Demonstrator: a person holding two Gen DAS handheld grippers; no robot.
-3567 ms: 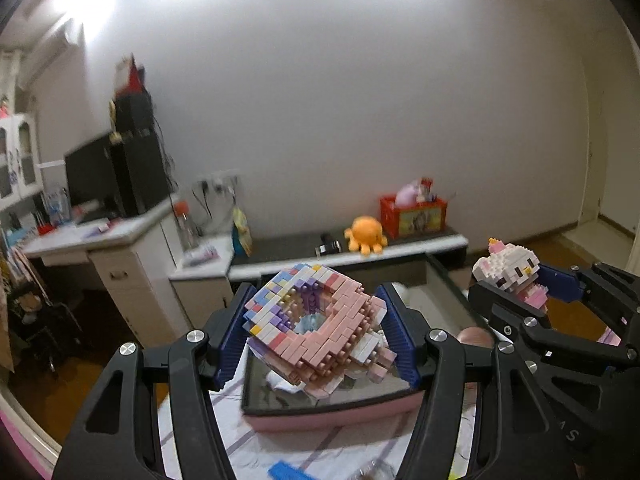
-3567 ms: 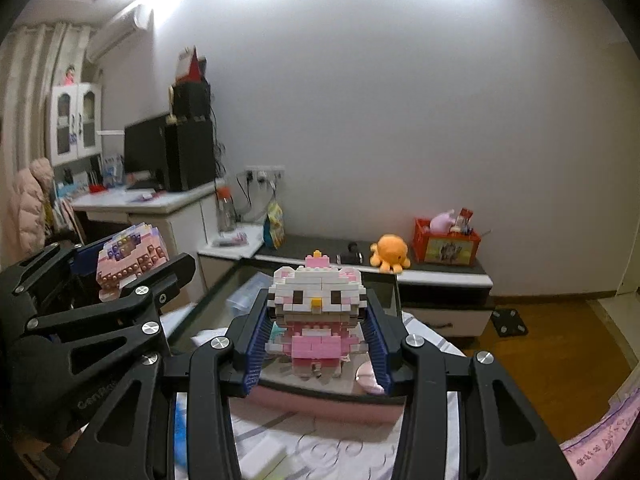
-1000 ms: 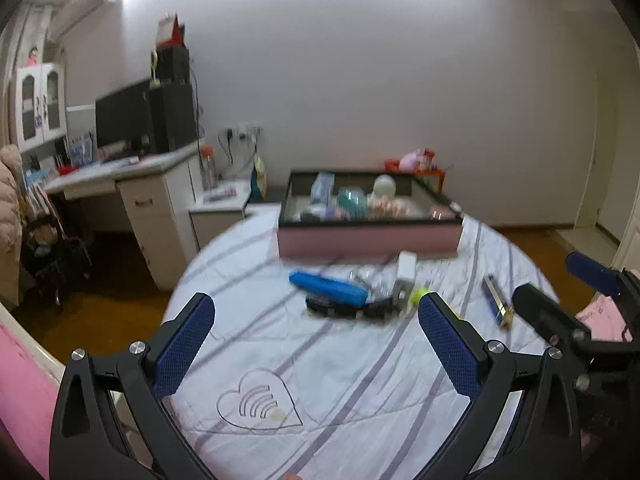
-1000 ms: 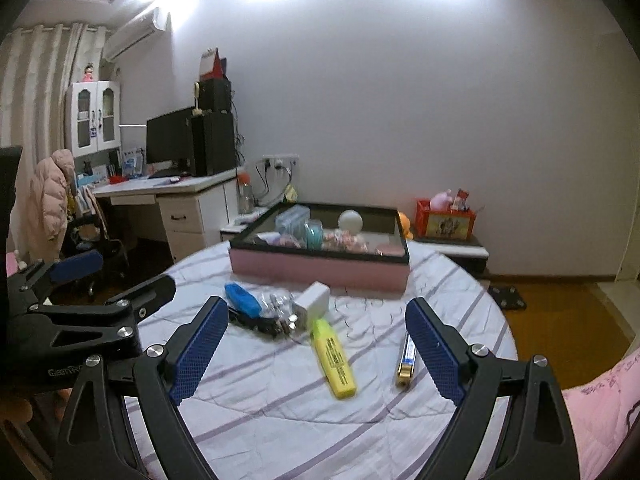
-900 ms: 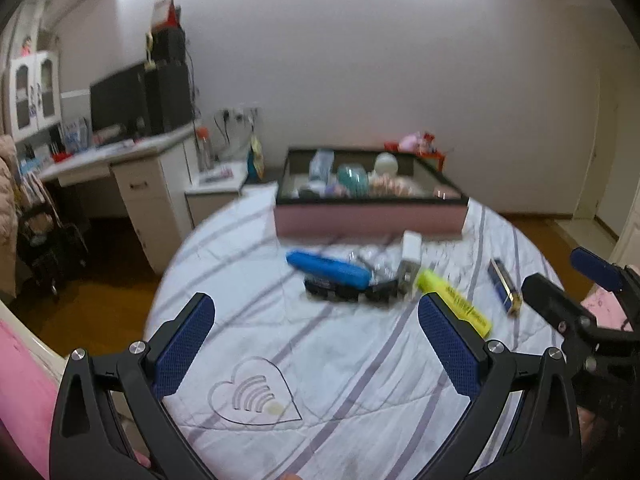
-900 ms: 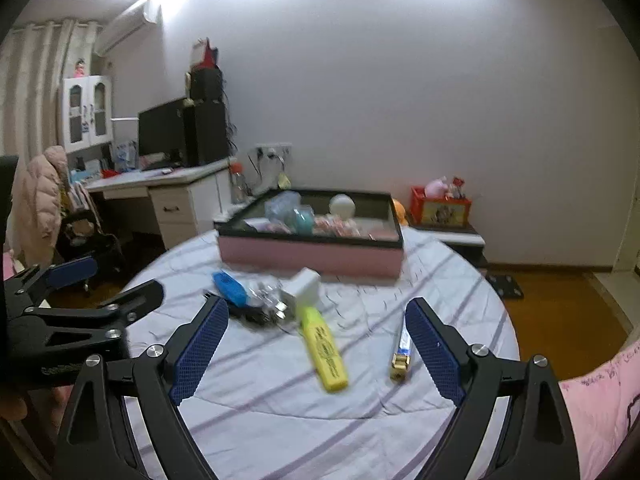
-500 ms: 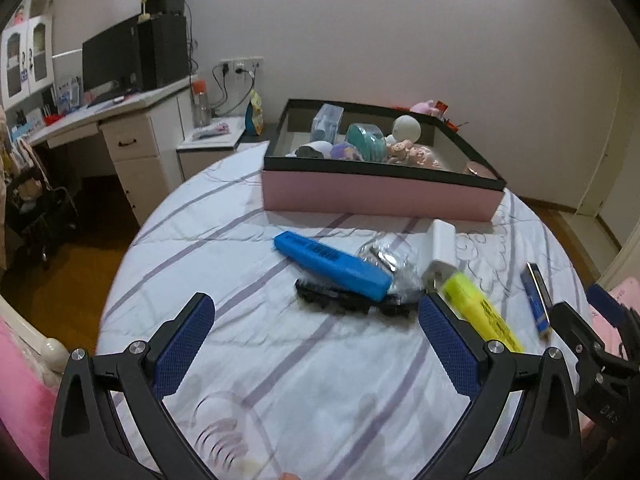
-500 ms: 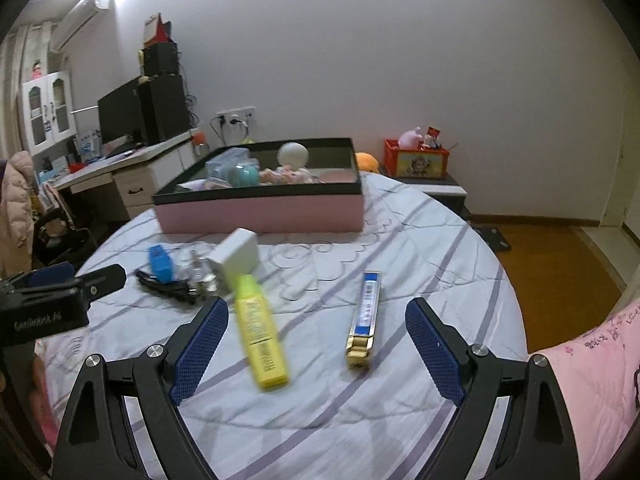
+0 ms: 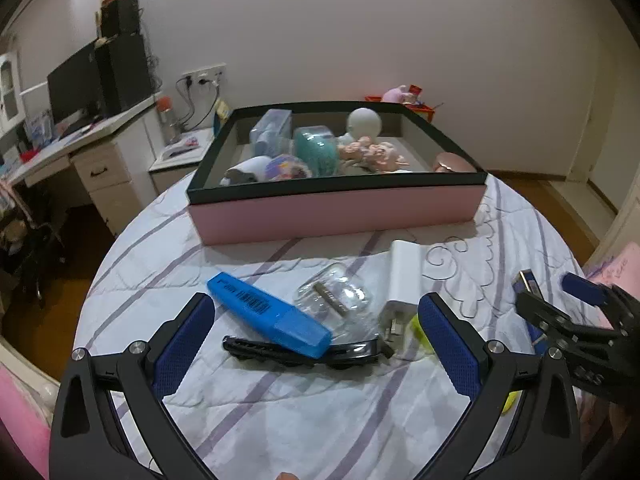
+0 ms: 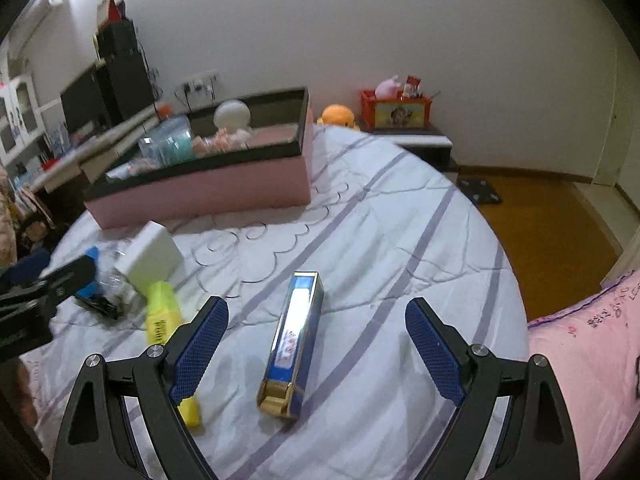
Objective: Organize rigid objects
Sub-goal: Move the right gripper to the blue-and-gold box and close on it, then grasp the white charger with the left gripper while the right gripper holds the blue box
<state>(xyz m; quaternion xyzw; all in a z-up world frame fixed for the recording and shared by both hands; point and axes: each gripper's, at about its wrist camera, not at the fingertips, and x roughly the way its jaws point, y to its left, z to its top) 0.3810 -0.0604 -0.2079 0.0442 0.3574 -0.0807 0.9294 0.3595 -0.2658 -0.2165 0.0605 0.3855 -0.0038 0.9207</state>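
- Pink box [image 9: 336,210] with a dark rim sits at the far side of the round counter [image 9: 280,412], which has a white striped cover.
- Inside the box: clear blue case [image 9: 270,132] at the back left, teal round tub [image 9: 316,150] mid, white ball [image 9: 363,122] behind it, pink brick toy [image 9: 372,152] in front of the ball, pastel brick toy [image 9: 286,168] front left beside a white-grey item [image 9: 248,168], round pink lid [image 9: 454,162] in the right corner.
- Loose on the counter in front of the box: blue marker [image 9: 268,314], black hair clip [image 9: 300,354] under its near end, clear plastic bag [image 9: 334,296], white charger [image 9: 404,280], yellow highlighter [image 10: 168,336], blue and gold harmonica [image 10: 294,344].
- Left gripper [image 9: 316,336]: fingers [image 9: 184,340] released, wide apart, nothing gripped. They hang over the marker, clip and bag cluster; whether they touch anything I cannot tell.
- Right gripper [image 10: 316,344]: fingers [image 10: 202,344] spread wide and have just been closing a little. The harmonica lies lengthwise between them, clear of both pads, not gripped. The left finger overlaps the highlighter in the right wrist view; contact not clear.
- Each gripper shows at the edge of the other's view: right one at the far right of the left wrist view, left one at the far left of the right wrist view.
- Marker, clip, bag, charger, highlighter and harmonica are all still outside the box.
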